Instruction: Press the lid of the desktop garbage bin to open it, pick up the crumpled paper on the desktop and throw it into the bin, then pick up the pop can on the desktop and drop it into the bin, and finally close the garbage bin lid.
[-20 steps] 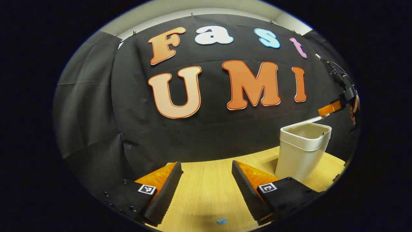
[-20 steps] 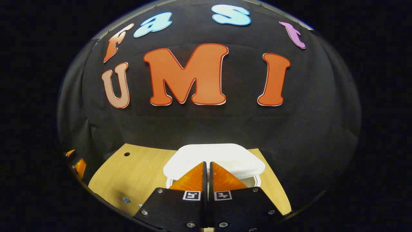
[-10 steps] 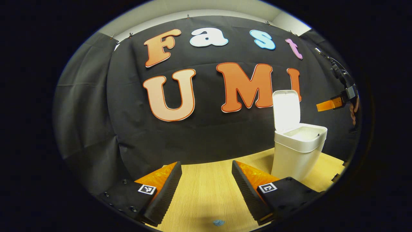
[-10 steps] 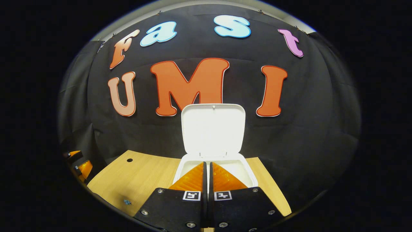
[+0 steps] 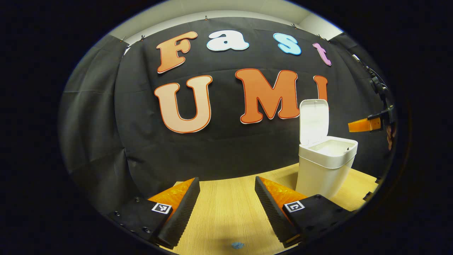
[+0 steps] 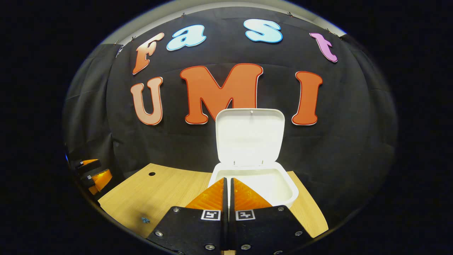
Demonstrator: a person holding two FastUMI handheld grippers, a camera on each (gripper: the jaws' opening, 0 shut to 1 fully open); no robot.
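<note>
Right gripper (image 6: pixel 228 182), fingers pressed together on nothing, hangs just short of the bin (image 6: pixel 276 184), whose lid (image 6: pixel 250 136) stands upright and open; left gripper (image 5: pixel 226 198) gapes wide over the desk (image 5: pixel 226 212). I see neither paper nor can, so I judge either loading or closing comes next; I cannot tell which.

The left gripper (image 5: pixel 226 191) holds its fingers wide apart, while the right gripper (image 6: pixel 228 187) has its fingers pressed together.
</note>
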